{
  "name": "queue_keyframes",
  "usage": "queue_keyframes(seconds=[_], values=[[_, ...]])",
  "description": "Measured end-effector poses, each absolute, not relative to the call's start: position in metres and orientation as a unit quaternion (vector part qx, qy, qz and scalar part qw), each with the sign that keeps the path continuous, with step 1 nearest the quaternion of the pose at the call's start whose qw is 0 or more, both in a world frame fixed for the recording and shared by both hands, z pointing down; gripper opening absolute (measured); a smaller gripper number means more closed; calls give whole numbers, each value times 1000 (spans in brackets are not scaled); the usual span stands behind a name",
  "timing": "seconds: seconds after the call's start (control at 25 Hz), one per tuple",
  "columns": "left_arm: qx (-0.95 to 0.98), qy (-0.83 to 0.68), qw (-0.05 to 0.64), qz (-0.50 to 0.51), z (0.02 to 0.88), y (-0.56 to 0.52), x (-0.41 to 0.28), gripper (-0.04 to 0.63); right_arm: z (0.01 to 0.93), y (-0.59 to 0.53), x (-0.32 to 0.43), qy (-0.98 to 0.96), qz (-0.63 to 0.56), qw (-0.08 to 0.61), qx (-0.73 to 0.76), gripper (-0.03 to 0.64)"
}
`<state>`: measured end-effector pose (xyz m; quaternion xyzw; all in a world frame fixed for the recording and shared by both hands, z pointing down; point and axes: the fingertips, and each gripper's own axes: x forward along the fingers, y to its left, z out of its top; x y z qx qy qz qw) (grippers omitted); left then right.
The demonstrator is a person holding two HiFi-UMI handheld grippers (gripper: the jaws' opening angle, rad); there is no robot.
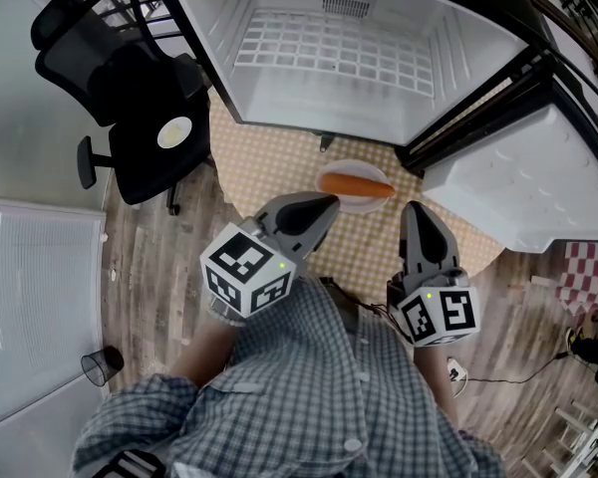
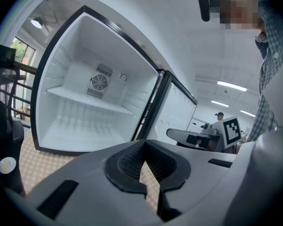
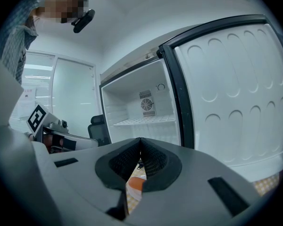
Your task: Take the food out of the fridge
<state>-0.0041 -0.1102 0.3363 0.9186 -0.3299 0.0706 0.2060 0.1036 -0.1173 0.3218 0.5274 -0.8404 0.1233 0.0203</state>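
The fridge [image 1: 329,88] stands open; its wire shelf and its floor are bare. In front of it an orange carrot [image 1: 356,184] lies on a white plate [image 1: 354,165] on a yellow checked cloth. My left gripper [image 1: 329,202] hovers just near of the plate's left side, shut with nothing in it. My right gripper [image 1: 411,209] hangs to the right of the plate, also shut and empty. In the left gripper view the closed jaws [image 2: 144,142] point at the fridge [image 2: 85,112]. In the right gripper view the carrot [image 3: 136,185] shows through the gap below the closed tips [image 3: 140,141].
The fridge door [image 1: 523,182] is swung wide at the right. A black office chair [image 1: 140,108] with a small white disc [image 1: 174,132] on its seat stands at the left. A black cup [image 1: 100,366] sits on the wooden floor.
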Motion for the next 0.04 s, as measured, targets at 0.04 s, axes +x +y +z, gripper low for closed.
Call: queue_keyframes(seconds=[0.04], values=[[919,-329,206,71,337,-110,-4,6,322,-117,104,-840,124,20,527,9]])
